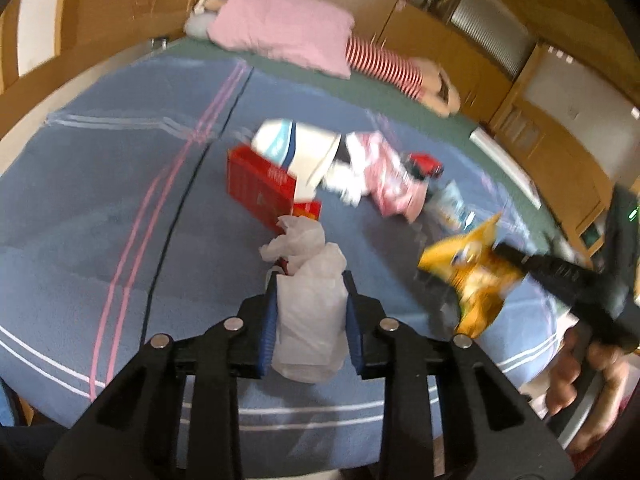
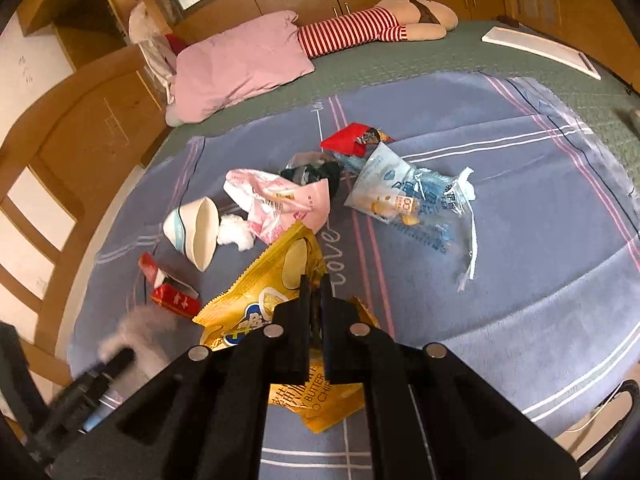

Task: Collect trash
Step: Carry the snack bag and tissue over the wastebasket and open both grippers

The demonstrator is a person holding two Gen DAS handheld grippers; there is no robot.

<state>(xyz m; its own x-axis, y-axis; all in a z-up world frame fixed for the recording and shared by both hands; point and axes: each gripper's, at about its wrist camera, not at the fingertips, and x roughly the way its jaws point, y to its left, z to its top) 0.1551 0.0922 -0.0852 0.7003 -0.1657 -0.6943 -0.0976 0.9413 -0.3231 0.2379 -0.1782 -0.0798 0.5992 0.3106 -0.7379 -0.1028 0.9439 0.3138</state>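
The left tongs [image 1: 310,312] are closed narrow on a crumpled white tissue [image 1: 308,308]; the blue pads press it from both sides, and it bulges out above and below them. The right tongs [image 2: 316,304] are almost fully shut, and they pinch a yellow chip bag [image 2: 276,276] by its middle. The bag hangs from these tongs, above the blanket [image 2: 520,280], with one end pointing away and the other end under the black fingers. In the left wrist view the same bag is seen at the right, blurred, at the tip of the right tongs, and a hand [image 1: 576,372] holds the handle below.

Just beyond the tissue lies a red box [image 1: 256,188] with an open flap. A white paper cup [image 2: 196,232] lies on its side near it, and a small white wad [image 2: 236,236] touches the cup. Farther out there is a pink wrapper [image 2: 284,204], a dark crumpled bag [image 2: 316,172], a red packet [image 2: 348,140] and a clear blue-printed bag [image 2: 404,196]. All this trash lies on the blue blanket on the bed. A pink pillow [image 2: 236,68] and a striped soft toy [image 2: 356,28] lie at the far end.
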